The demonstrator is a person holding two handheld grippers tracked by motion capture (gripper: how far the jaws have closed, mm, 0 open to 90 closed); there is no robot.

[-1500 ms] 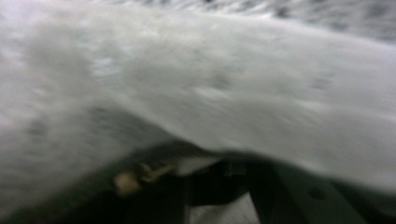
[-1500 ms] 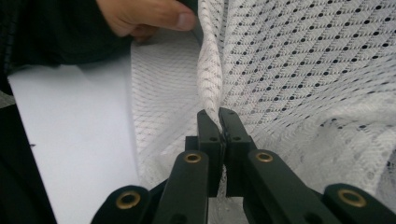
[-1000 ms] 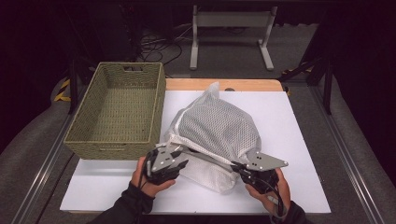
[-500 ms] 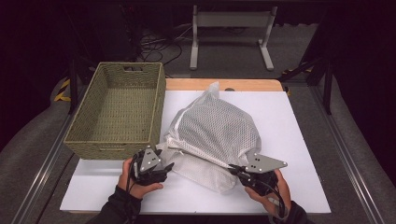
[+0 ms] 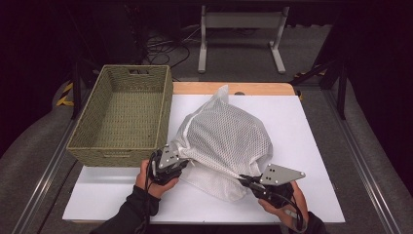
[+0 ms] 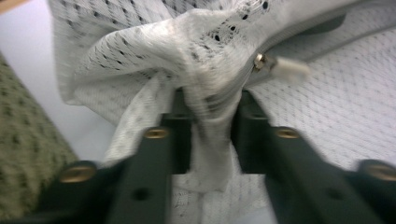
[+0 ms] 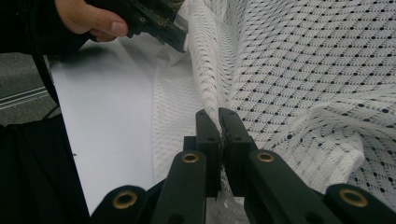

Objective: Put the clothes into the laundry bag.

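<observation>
I see a white mesh laundry bag slumped on a white table, just beside the right wall of an empty woven basket and touching it near its front corner. My left gripper sits at the bag's near-left edge, close to that basket corner; its jaws have just been closing, and in the left gripper view they now pinch a gathered fold of mesh by the zipper pull. My right gripper is further from the basket, at the bag's near-right edge, clamped tight on a thin ridge of fabric. I judge the bag light, soft and floppy, likely to sag between my two holds and to slip if only one layer is caught. The sturdier zipper seam and bunched hem look like the best places to grip.
</observation>
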